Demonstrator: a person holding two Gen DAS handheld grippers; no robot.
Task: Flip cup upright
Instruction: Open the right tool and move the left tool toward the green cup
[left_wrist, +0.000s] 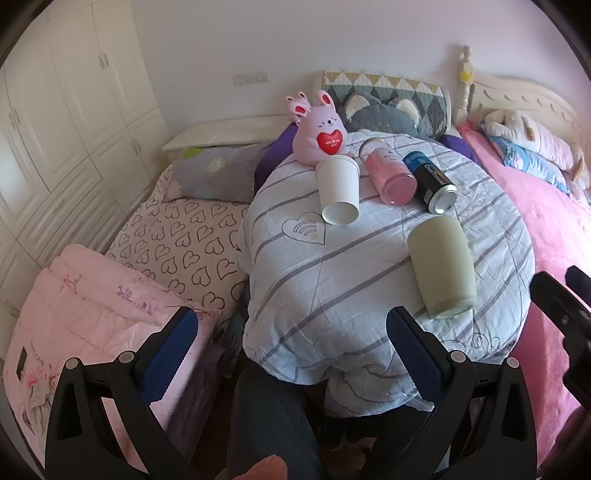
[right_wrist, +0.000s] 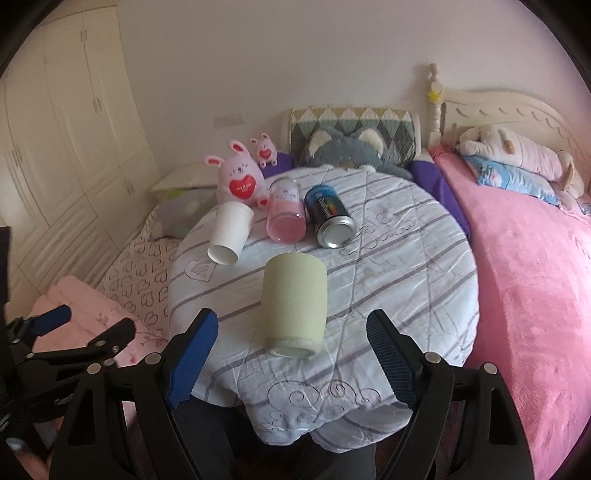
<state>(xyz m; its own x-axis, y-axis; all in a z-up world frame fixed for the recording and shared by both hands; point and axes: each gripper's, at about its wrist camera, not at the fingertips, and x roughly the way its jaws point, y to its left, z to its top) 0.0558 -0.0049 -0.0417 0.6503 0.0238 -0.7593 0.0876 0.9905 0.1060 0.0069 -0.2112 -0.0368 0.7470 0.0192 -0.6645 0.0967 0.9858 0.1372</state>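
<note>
Right tool (right_wrist: 291, 354) is seen released, jaws spread wide, empty. Dead ahead between them, just beyond the tips, the pale green cylindrical cup (right_wrist: 293, 304) is found on its side on the round striped-cloth table (right_wrist: 406, 295), long axis pointing straight away, one end facing the tool. Left tool (left_wrist: 291, 343) is also released, empty; the cup is seen off its right, farther. Right tool judged nearer. Beyond: white paper cup (right_wrist: 229, 234), on its side.
</note>
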